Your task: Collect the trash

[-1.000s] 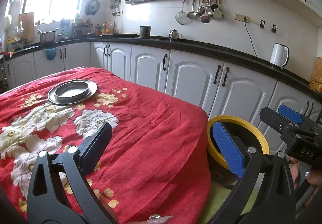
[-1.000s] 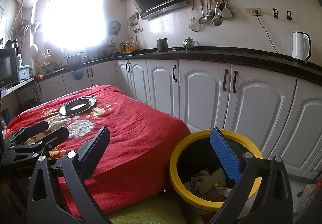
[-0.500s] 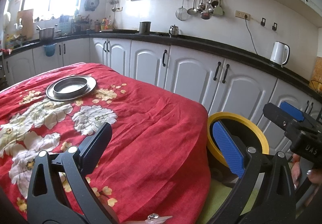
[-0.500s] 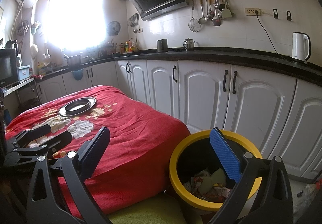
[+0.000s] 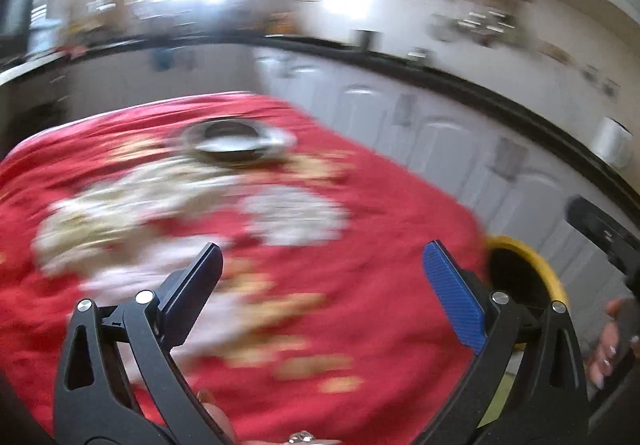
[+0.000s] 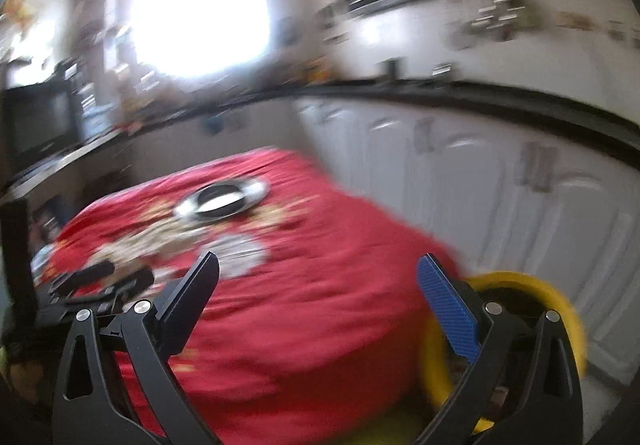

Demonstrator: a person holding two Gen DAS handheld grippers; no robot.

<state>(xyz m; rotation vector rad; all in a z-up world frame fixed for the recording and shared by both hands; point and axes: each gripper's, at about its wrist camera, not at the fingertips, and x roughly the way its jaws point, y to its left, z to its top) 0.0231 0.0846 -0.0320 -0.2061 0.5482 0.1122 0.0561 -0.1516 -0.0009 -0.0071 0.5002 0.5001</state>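
Both views are smeared by motion. A yellow-rimmed trash bin stands on the floor by the right edge of the red floral tablecloth; the right wrist view shows the bin at lower right behind a blue pad. My left gripper is open over the cloth with nothing between its fingers. My right gripper is open too, above the table's near edge. The left gripper shows at the left of the right wrist view, and the right gripper at the right edge of the left wrist view. No loose trash is discernible.
A metal bowl on a metal plate sits toward the far side of the table, seen also as the plate. White cabinets under a dark counter run behind. A white kettle stands on the counter. A hand is at right.
Both cameras have swung left, so the bin slid to the right and the table fills the middle. Both views turned blurry. Both grippers stayed open.
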